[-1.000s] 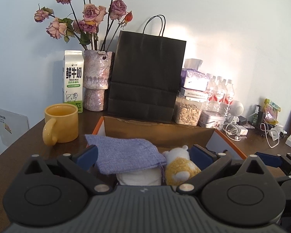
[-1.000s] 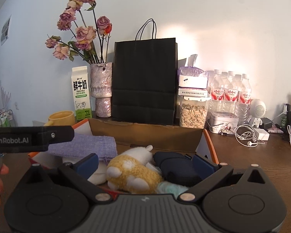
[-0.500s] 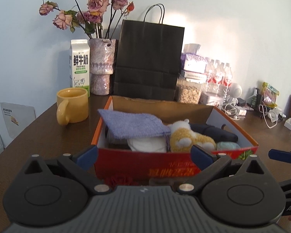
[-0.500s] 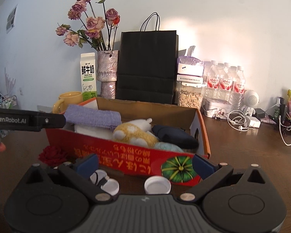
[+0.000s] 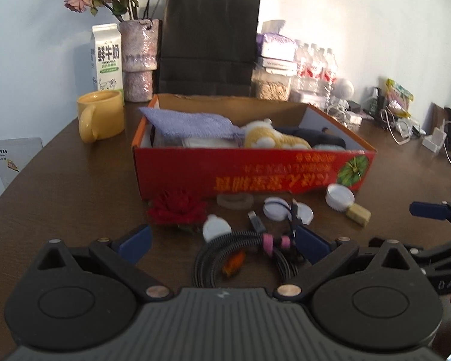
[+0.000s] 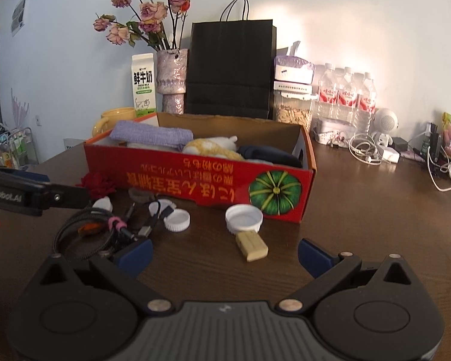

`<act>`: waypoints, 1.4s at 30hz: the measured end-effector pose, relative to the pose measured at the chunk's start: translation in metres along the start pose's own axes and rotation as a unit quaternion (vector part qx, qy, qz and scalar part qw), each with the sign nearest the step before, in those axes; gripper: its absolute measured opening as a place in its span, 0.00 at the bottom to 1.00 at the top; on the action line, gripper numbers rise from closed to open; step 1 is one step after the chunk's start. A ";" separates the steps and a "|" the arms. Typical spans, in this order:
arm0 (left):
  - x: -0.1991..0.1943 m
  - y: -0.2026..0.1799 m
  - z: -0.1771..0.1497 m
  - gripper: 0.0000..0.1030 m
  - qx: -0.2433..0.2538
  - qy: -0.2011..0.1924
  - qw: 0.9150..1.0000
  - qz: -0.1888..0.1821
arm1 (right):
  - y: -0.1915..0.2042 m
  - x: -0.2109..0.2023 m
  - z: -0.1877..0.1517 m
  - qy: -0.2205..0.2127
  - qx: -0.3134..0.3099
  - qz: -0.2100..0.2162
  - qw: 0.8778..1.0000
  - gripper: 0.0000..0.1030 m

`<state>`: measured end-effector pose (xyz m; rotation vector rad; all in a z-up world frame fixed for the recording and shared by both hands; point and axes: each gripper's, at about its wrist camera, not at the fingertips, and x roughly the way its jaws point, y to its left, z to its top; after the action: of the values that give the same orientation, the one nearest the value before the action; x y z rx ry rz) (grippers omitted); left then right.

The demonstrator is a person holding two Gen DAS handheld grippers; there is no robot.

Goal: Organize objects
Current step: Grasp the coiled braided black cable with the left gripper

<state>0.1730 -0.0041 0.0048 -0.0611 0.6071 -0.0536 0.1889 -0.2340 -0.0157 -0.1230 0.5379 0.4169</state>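
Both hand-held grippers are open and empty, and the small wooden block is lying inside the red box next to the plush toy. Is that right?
Not quite. The right wrist view shows the wooden block on the table in front of the red box, beside a white cap. Both hand-held grippers, left and right, are open and empty.

1. Left wrist view: low over the worktop, facing the red box from nearby.
2. Right wrist view: same heading, set further right.
3. Shared: box, coiled cable, back wall clutter.
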 end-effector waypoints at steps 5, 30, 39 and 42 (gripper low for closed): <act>0.001 -0.006 -0.012 1.00 0.024 0.025 0.999 -0.013 | -0.003 0.002 -0.009 0.011 0.009 0.006 1.000 1.00; 0.047 -0.019 -0.011 1.00 0.079 0.093 0.992 -0.025 | -0.003 0.015 -0.020 0.039 0.014 0.026 0.999 1.00; 0.041 -0.018 -0.016 0.90 0.068 0.068 0.995 -0.025 | -0.004 0.017 -0.021 0.045 0.019 0.027 0.998 1.00; 0.036 -0.017 -0.019 0.88 0.059 0.059 0.996 -0.026 | -0.004 0.017 -0.021 0.046 0.019 0.025 0.998 1.00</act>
<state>0.1914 -0.0248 -0.0301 0.0415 0.7188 -0.1442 0.1938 -0.2366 -0.0427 -0.0920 0.6396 0.4510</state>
